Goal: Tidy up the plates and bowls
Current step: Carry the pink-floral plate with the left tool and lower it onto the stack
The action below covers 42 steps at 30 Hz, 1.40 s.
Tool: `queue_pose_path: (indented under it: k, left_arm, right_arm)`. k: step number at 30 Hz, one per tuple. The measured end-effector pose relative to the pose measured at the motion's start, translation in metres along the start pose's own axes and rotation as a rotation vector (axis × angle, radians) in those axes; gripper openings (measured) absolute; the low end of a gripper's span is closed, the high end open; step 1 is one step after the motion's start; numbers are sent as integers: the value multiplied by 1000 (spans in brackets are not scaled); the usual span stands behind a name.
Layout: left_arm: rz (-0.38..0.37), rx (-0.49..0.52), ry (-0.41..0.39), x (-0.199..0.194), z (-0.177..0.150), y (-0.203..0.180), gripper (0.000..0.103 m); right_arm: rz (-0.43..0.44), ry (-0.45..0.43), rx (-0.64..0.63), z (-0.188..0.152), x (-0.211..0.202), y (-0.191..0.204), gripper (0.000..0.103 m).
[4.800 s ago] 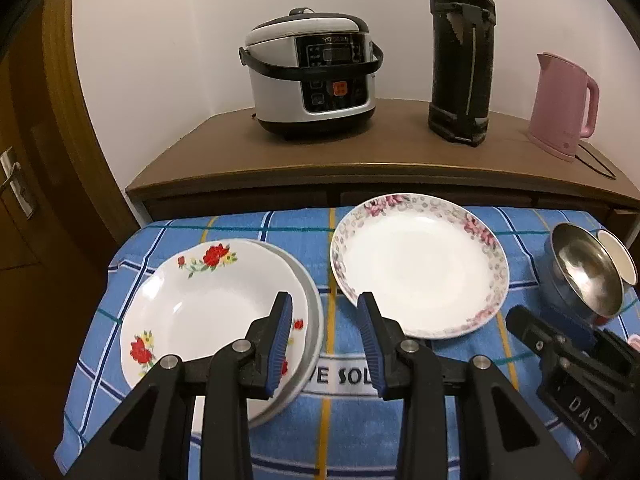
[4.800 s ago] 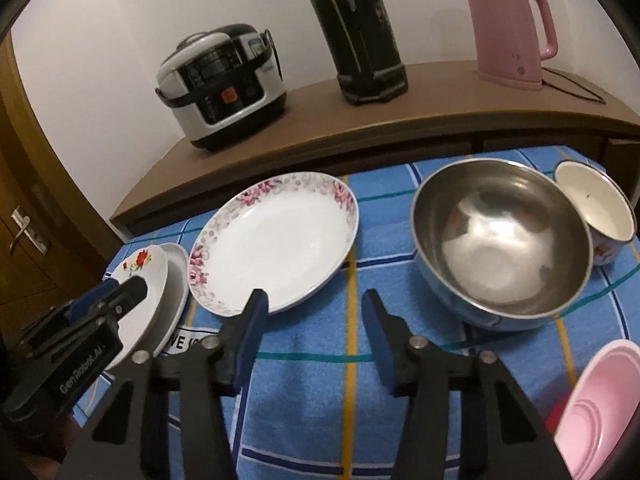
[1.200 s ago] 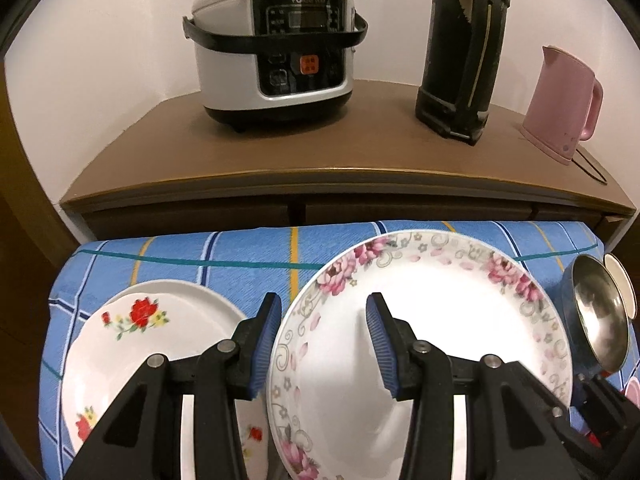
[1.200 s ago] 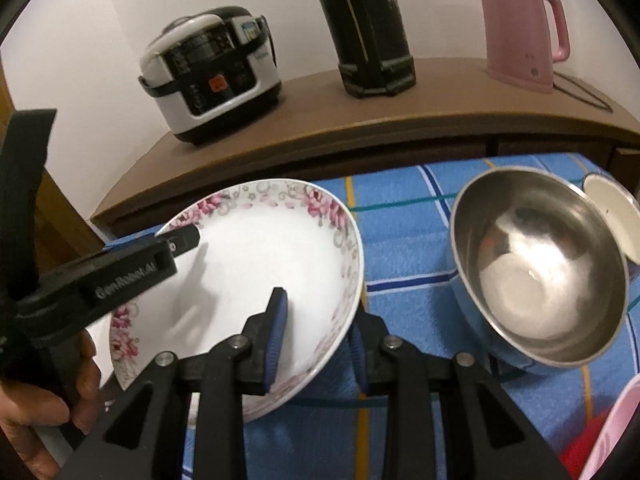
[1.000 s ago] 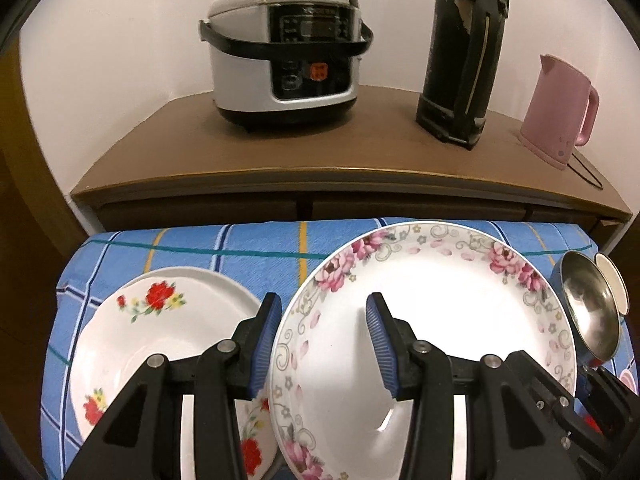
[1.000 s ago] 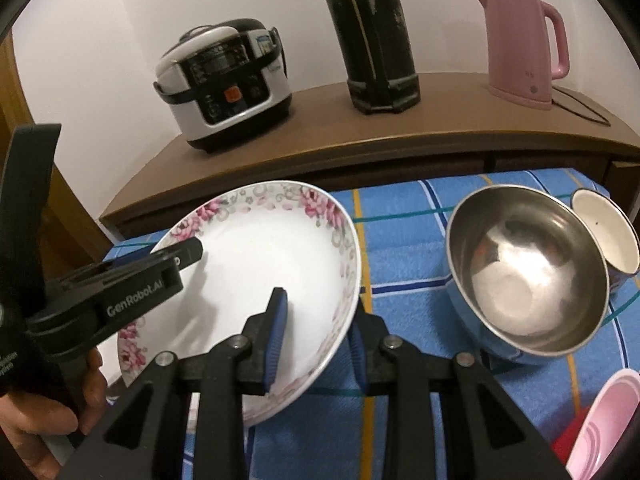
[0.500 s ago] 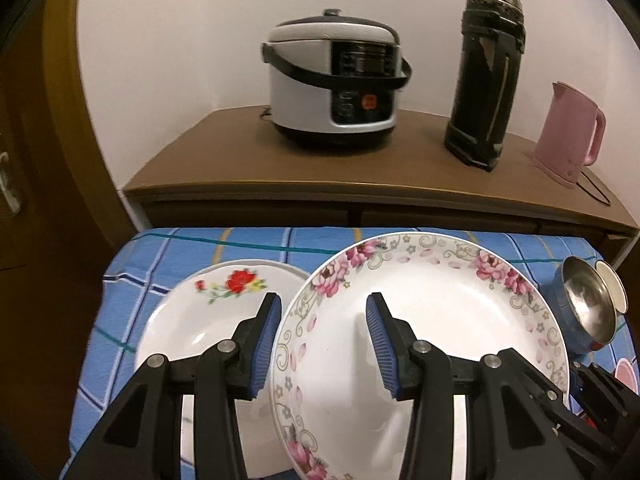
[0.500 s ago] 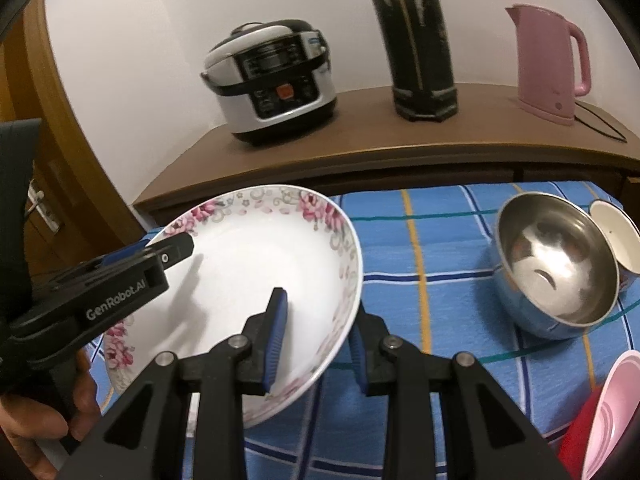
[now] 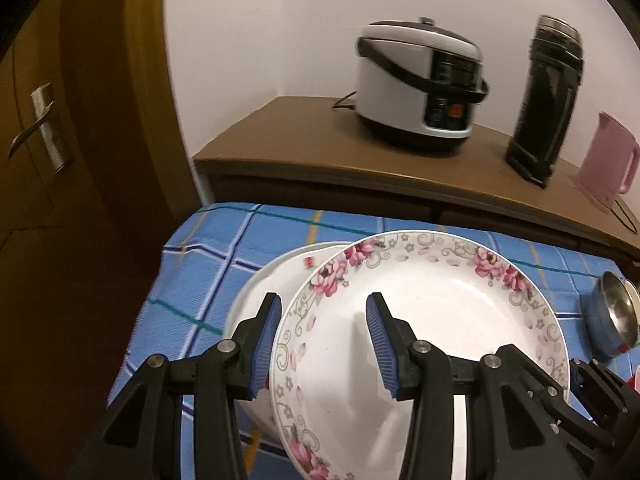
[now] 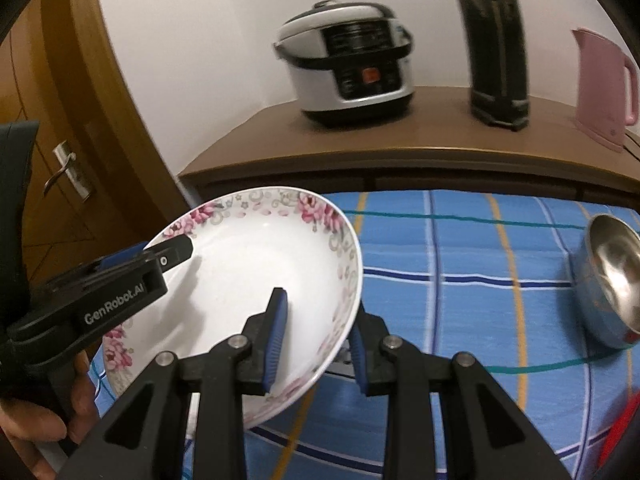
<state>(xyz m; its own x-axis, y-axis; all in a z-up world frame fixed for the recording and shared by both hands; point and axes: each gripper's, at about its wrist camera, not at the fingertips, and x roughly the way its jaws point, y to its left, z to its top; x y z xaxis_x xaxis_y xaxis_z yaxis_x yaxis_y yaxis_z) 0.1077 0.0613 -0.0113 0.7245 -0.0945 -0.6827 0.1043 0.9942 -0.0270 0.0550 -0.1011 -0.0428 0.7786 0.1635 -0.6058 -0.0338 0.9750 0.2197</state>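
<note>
A white deep plate with pink flowers is lifted off the blue checked cloth. Both grippers hold it. My left gripper straddles its left rim, one finger outside and one over the inside. My right gripper is shut on the near right rim of this plate, one pad inside and one beneath. The plate hangs tilted over the stack of white red-flowered plates, mostly hiding them. A steel bowl stands on the cloth at the far right.
Behind the table a wooden sideboard carries a rice cooker, a black thermos and a pink kettle. A wooden door with a handle is on the left. A hand grips the left gripper's handle.
Both grippers have carried the pink-flowered plate to the left, over the red-flowered plates. The steel bowl has slid toward the right edge of both views.
</note>
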Motion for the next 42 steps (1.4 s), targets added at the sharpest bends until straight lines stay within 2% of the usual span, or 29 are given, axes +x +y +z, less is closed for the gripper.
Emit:
queue_pose_path:
  k: [11,42]
  left_arm:
    - [47,-43,35,19,-10,29,47]
    - [124,-47,40,41,-15,36,47]
  right_arm:
    - [36,30,-40,-1,32,25,30]
    - [-1,33,-104,-5,60,38,30]
